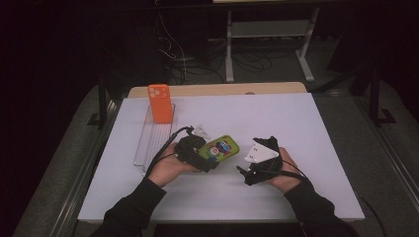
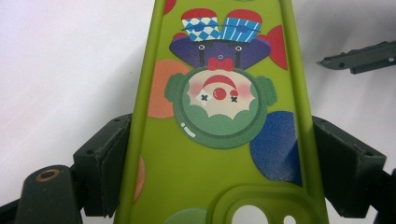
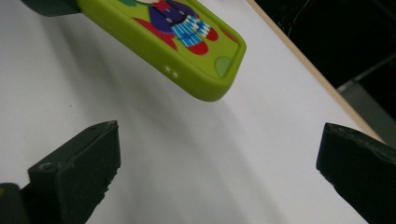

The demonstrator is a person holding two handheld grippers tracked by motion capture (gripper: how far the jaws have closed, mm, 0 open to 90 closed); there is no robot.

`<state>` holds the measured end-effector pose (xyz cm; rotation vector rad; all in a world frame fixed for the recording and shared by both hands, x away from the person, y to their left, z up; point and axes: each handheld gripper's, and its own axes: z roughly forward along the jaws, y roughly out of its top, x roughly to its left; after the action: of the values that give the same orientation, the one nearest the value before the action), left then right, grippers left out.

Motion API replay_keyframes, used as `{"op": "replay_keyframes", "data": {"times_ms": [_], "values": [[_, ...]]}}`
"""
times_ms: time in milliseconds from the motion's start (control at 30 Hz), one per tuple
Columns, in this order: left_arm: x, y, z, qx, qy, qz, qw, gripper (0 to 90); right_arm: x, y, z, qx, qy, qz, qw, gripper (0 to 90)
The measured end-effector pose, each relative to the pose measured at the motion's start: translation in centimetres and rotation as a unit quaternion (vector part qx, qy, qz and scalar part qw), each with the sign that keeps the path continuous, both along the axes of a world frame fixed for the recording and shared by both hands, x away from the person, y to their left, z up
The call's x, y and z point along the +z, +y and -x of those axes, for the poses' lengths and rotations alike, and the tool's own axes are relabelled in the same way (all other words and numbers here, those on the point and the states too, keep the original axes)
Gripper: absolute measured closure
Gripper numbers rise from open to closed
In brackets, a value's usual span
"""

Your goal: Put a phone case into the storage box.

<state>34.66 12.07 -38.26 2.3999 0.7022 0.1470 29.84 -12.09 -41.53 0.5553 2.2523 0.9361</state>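
Your left gripper (image 1: 210,157) grasps the lime-green soft phone case printed with a cartoon clown (image 1: 221,148). Its jaws are clenched on the case's two long edges near the camera cut-out, as the left gripper view shows, with both pads flat against the rim. In my judgement that grip by the edges leaves the far end free for a second grasp or for setting down. The case is lifted off the white counter (image 1: 296,118); the right gripper view shows it tilted, with its shadow on the surface beneath.

Your right gripper (image 1: 247,173) sits just beside the case, on the side away from your left hand. Its jaws stand wide apart, hold nothing and touch nothing, and point toward the case's free end; I read this as standing ready to receive it.

Beyond the case, to its far left, an orange phone case (image 1: 160,102) stands upright at the far end of a clear ribbed rack (image 1: 148,140), apart from the green one. The rack looks like the likely destination.
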Motion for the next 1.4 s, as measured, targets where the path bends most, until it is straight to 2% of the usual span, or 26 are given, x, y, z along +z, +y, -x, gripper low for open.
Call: {"op": "replay_keyframes", "data": {"times_ms": [67, 100, 167, 367, 500, 533, 600, 633, 667, 700, 733, 767, 833, 900, 967, 1000, 1033, 1067, 1133, 1167, 1200, 1267, 1300, 1333, 1367, 1400], "values": [[0.1, 0.1, -0.1, -0.005, 0.001, -0.006, 1.0, 15.4, 0.0, 0.2, 0.2, 0.004, -0.014, 0.013, 0.9998, 0.0], [-0.1, -0.1, 0.1, 0.008, 0.002, 0.009, 0.9999, 15.5, 0.0, 0.3, 0.3, 0.006, -0.023, 0.022, 0.9995, 0.0], [-0.1, -0.1, 0.1, 0.01, 0.002, 0.012, 0.9999, 15.4, -0.1, 0.5, 0.5, 0.01, -0.041, 0.041, 0.9983, 0.0], [-0.2, -0.2, 0.1, 0.01, 0.005, 0.012, 0.9999, 15.4, -0.6, 1.2, 0.9, 0.028, -0.082, 0.093, 0.9919, 0.0], [-0.1, -0.1, 0.1, 0.008, 0.008, 0.008, 0.9999, 15.5, -0.7, 1.4, 1.1, 0.045, -0.116, 0.141, 0.9822, 0.0], [-0.1, -0.1, 0.1, 0.013, 0.009, 0.013, 0.9998, 15.5, -0.8, 1.5, 1.2, 0.047, -0.122, 0.145, 0.9807, 0.0], [0.0, 0.0, 0.0, 0.0, 0.008, 0.0, 1.0, 15.5, -1.0, 1.7, 1.3, 0.039, -0.149, 0.15, 0.9766, 0.0], [0.0, 0.1, 0.0, 0.0, 0.008, -0.001, 1.0, 15.5, -1.0, 1.7, 1.3, 0.045, -0.159, 0.166, 0.9721, 0.0], [0.0, 0.1, 0.0, 0.0, 0.009, -0.002, 1.0, 15.5, -1.0, 1.7, 1.3, 0.046, -0.167, 0.173, 0.9695, 0.0], [-0.1, 0.1, 0.0, 0.0, 0.009, -0.002, 1.0, 15.5, -1.1, 1.9, 1.4, 0.045, -0.171, 0.168, 0.9697, 0.0], [-0.1, 0.0, 0.0, 0.004, 0.01, 0.004, 0.9999, 15.5, -1.1, 1.9, 1.4, 0.047, -0.179, 0.175, 0.9671, 0.0], [-0.1, 0.0, 0.0, 0.004, 0.01, 0.004, 0.9999, 15.5, -1.0, 1.9, 1.4, 0.052, -0.187, 0.19, 0.9624, 0.0], [-0.1, 0.0, 0.0, 0.004, 0.011, 0.004, 0.9999, 15.5, -1.2, 2.1, 1.5, 0.051, -0.196, 0.195, 0.9595, 0.0], [-0.1, 0.0, 0.0, 0.004, 0.011, 0.002, 0.9999, 15.5, -1.2, 2.3, 1.6, 0.054, -0.209, 0.211, 0.9534, 0.0], [-0.1, 0.0, 0.0, 0.003, 0.011, 0.003, 0.9999, 15.5, -1.3, 2.4, 1.7, 0.059, -0.22, 0.219, 0.9489, 0.0], [-0.1, 0.0, 0.0, 0.004, 0.012, 0.004, 0.9999, 15.5, -1.5, 2.5, 1.8, 0.059, -0.233, 0.226, 0.944, 0.0], [-0.1, 0.1, 0.0, -0.002, 0.01, -0.003, 0.9999, 15.5, -1.5, 2.6, 1.8, 0.059, -0.239, 0.232, 0.9411, 0.0], [-0.1, 0.1, 0.0, -0.003, 0.01, -0.003, 0.9999, 15.4, -1.5, 2.6, 1.8, 0.062, -0.24, 0.236, 0.9396, 0.0], [-0.1, -0.1, 0.1, 0.005, 0.011, 0.007, 0.9999, 15.5, -1.6, 2.9, 2.0, 0.061, -0.249, 0.236, 0.9374, 0.0], [0.0, -0.1, 0.0, -0.003, 0.01, -0.002, 0.9999, 15.5, -1.6, 3.0, 2.1, 0.062, -0.254, 0.238, 0.9353, 0.0], [0.0, -0.1, 0.0, -0.005, 0.009, -0.003, 0.9999, 15.5, -1.6, 3.2, 2.2, 0.063, -0.262, 0.242, 0.932, 0.0], [0.0, -0.1, 0.1, -0.006, 0.01, -0.003, 0.9999, 15.5, -1.6, 3.3, 2.3, 0.07, -0.268, 0.249, 0.9282, 1.2], [-0.1, -0.3, 0.2, 0.002, 0.012, 0.007, 0.9999, 15.5, -1.6, 3.5, 2.3, 0.072, -0.27, 0.248, 0.9278, 1.3], [-0.1, -0.3, 0.2, 0.001, 0.011, 0.006, 0.9999, 15.5, -1.6, 3.5, 2.1, 0.089, -0.28, 0.261, 0.9196, 2.0], [0.0, -0.2, 0.2, -0.007, 0.01, -0.003, 0.9999, 15.5, -1.6, 3.6, 2.1, 0.089, -0.28, 0.263, 0.919, 3.1], [0.0, -0.2, 0.2, -0.01, 0.009, -0.002, 0.9999, 15.5, -1.6, 3.7, 2.1, 0.091, -0.283, 0.268, 0.9165, 3.7]]}}
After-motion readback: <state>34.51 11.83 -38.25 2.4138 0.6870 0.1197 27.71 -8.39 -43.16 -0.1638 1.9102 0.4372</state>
